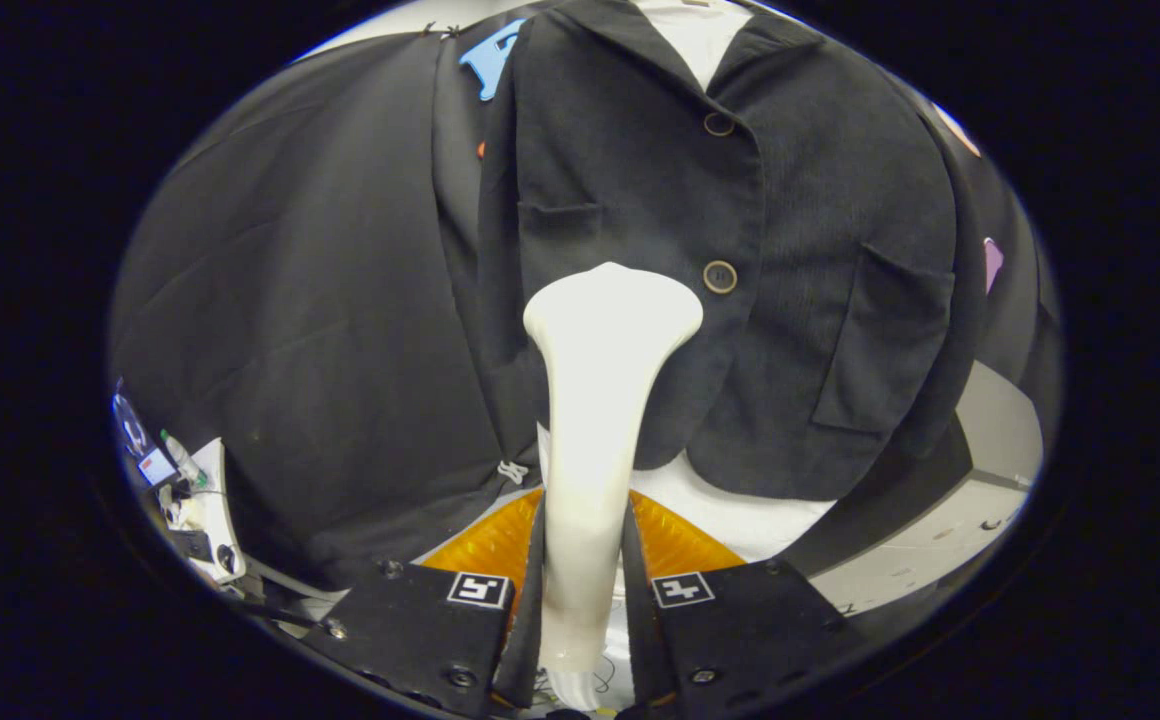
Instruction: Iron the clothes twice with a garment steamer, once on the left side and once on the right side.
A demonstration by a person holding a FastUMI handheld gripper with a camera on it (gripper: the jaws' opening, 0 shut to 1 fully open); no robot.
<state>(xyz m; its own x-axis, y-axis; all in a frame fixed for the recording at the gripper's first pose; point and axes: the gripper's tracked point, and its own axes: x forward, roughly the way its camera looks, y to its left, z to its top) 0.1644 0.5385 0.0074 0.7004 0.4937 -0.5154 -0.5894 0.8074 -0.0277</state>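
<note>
A white garment steamer [595, 420] stands upright between my fingers, and my gripper [585, 590] is shut on its handle. Its wide head [612, 305] rests against the left half of a dark corduroy jacket [810, 250] hanging just ahead. The head sits below the jacket's small chest pocket [560, 215] and beside the lower of two brown buttons [719, 277]. A white shirt [700, 30] shows at the collar and below the hem. Whether the head touches the cloth I cannot tell.
Black booth cloth [310, 300] hangs to the left of the jacket. An orange surface [485, 545] lies under the garment behind my fingers. A small white stand with bottles and gadgets [185, 490] sits low on the left. Pale floor [940, 540] shows on the right.
</note>
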